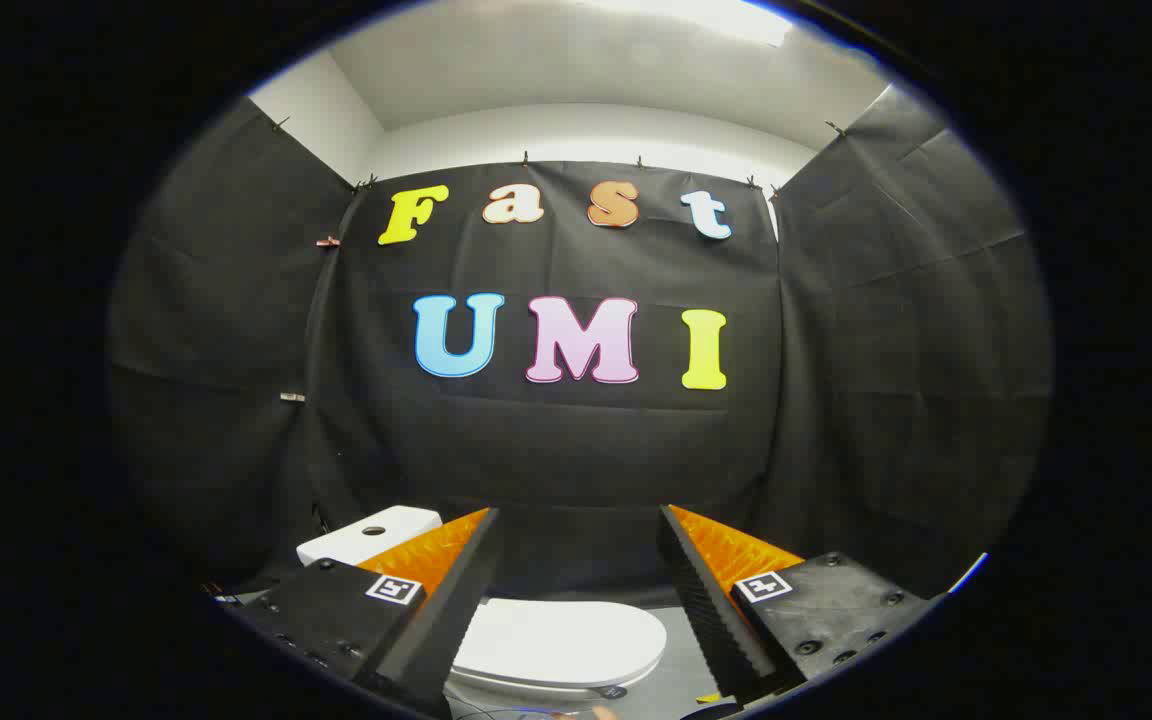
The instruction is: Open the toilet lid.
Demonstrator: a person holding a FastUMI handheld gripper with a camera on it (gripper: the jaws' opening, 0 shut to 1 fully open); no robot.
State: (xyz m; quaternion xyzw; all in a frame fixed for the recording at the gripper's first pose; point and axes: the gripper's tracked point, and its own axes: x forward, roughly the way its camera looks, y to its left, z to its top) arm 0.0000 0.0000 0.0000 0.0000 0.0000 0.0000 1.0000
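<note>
Black cloth walls (556,450) wrap the booth on three sides, with white wall and ceiling (576,70) above them. Down low there's grey floor (681,640) and a white toilet: the tank (371,535) sits off beyond one finger, and the toilet lid (561,640) is shut flat, lying below and between the fingers. The tool (581,550) is spread wide open, holding nothing, hanging above the lid.

White toilet lid (561,640) closed, lying flat on the bowl, smooth oval, low between the spread fingers and below their tips. White tank (371,533) with round top button at its 10 o'clock, behind one finger.
</note>
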